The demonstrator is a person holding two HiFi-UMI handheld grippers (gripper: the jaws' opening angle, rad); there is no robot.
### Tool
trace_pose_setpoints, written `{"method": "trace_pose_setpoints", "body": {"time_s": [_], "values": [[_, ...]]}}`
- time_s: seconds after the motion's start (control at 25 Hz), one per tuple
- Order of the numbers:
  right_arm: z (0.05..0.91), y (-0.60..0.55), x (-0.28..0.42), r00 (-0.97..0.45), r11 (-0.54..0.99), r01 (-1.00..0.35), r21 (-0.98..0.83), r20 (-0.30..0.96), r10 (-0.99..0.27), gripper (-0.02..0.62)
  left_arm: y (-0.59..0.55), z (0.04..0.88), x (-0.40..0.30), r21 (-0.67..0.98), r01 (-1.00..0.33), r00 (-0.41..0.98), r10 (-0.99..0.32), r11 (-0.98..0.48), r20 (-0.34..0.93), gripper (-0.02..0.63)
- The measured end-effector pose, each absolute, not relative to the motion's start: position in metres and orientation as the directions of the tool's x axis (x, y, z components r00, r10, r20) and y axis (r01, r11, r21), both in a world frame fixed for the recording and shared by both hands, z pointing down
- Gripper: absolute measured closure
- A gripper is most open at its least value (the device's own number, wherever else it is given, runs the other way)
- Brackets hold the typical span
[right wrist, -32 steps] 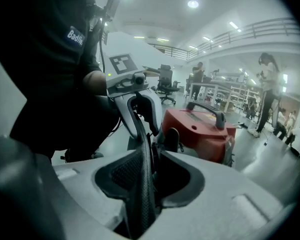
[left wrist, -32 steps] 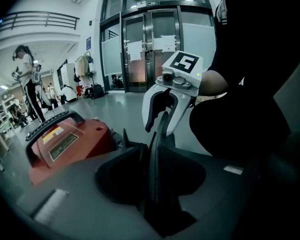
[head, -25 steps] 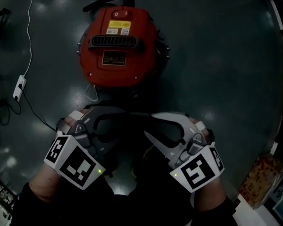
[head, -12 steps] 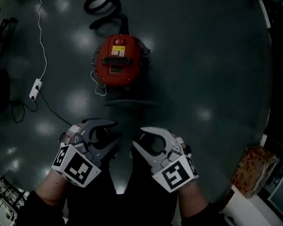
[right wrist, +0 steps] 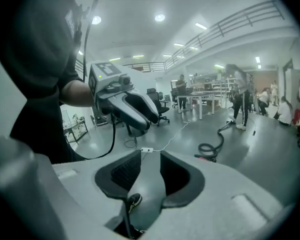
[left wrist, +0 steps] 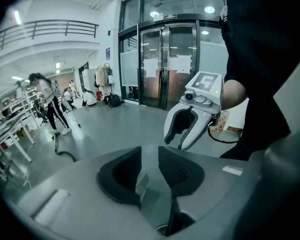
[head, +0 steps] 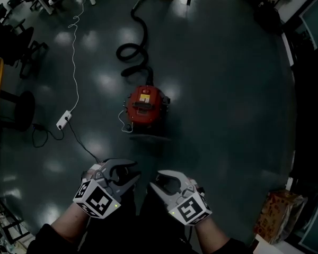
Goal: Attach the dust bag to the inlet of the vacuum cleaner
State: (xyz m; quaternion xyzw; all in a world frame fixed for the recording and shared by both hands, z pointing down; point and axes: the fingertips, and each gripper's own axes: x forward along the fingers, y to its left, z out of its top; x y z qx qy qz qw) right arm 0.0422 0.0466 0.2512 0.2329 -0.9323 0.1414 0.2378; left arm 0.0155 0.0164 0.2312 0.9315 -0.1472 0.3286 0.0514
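The red vacuum cleaner (head: 144, 106) stands on the dark floor far below, lid on, its black hose (head: 132, 52) curling away behind it. No dust bag shows in any view. My left gripper (head: 131, 174) and right gripper (head: 156, 180) hang side by side close to my body, high above the floor and well short of the vacuum. In the left gripper view the left jaws (left wrist: 150, 159) are closing with nothing between them, and the right gripper (left wrist: 182, 134) shows ahead. The right gripper's own jaws (right wrist: 150, 166) stand apart and empty.
A white power strip (head: 63, 119) with its cable lies left of the vacuum. Chairs (head: 21, 46) and desks stand at the far left, a patterned box (head: 273, 216) at the lower right. Several people (left wrist: 50, 101) stand by shelves, with glass doors (left wrist: 170, 64) beyond.
The view has risen far above the floor, so the vacuum looks much smaller and farther. Both grippers have come up with it, staying side by side. Nothing was picked up.
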Motion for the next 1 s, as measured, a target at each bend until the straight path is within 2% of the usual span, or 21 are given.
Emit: {"method": "trace_pose_setpoints", "body": {"time_s": [0.32, 0.6, 0.8, 1.0], "values": [[0.169, 0.072, 0.018, -0.782, 0.816, -0.561, -0.14, 0.413, -0.466, 0.474, 0.067, 0.163, -0.009, -0.029, -0.327, 0.782, -0.287, -0.945, 0.553, 0.509], [0.123, 0.12, -0.037, -0.718, 0.757, -0.65, -0.07, 0.382, -0.581, 0.48, 0.118, 0.125, -0.062, -0.059, -0.258, 0.867, -0.258, -0.964, 0.426, 0.523], [0.084, 0.161, -0.083, -0.72, 0.74, -0.668, -0.082, 0.324, -0.614, 0.502, 0.152, 0.09, -0.103, -0.043, -0.228, 0.916, -0.229, -0.973, 0.328, 0.543], [0.038, 0.186, -0.095, -0.752, 0.747, -0.655, -0.117, 0.204, -0.627, 0.52, 0.181, 0.055, -0.111, -0.02, -0.207, 0.944, -0.205, -0.978, 0.259, 0.551]]}}
